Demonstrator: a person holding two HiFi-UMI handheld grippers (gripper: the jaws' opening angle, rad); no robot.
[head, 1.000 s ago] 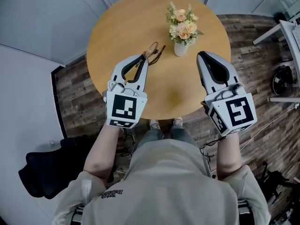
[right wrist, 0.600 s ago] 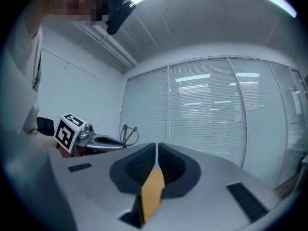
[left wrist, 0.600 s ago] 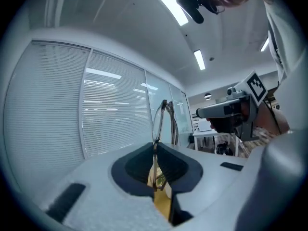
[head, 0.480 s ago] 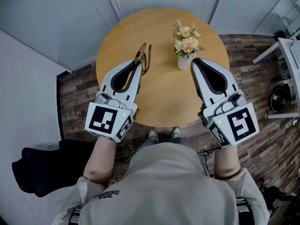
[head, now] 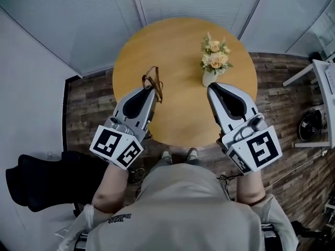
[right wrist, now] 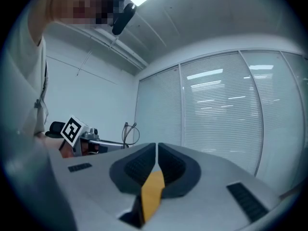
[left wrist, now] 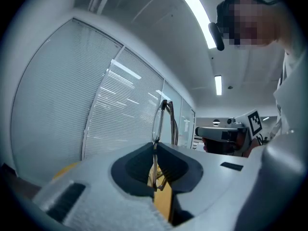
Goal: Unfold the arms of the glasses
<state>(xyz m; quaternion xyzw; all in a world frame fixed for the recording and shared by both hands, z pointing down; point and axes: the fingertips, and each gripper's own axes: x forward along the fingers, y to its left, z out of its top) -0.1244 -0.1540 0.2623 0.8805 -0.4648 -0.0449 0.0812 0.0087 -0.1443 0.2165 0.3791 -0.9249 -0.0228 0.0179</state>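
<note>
The brown-framed glasses [head: 153, 82], arms folded, hang in the air over the left part of the round wooden table [head: 183, 41]. My left gripper [head: 149, 91] is shut on them. In the left gripper view the glasses [left wrist: 158, 121] stand on edge, pinched between the pads and rising past the tips of the left gripper [left wrist: 155, 147]. My right gripper [head: 211, 88] is held level beside it, shut and with nothing in it. The right gripper view shows its own jaws [right wrist: 157, 147] together and, at the left, the glasses [right wrist: 129, 132] in the other gripper.
A white vase of pale flowers [head: 213, 57] stands on the table just beyond my right gripper's tip. Slatted blinds [head: 199, 1] run behind the table. A dark bag [head: 47, 179] lies on the plank floor at the left, and white furniture [head: 322, 67] stands at the right.
Both grippers have risen and drawn back toward me. The left one has rolled, so the glasses went from lying flat near the table to standing on edge.
</note>
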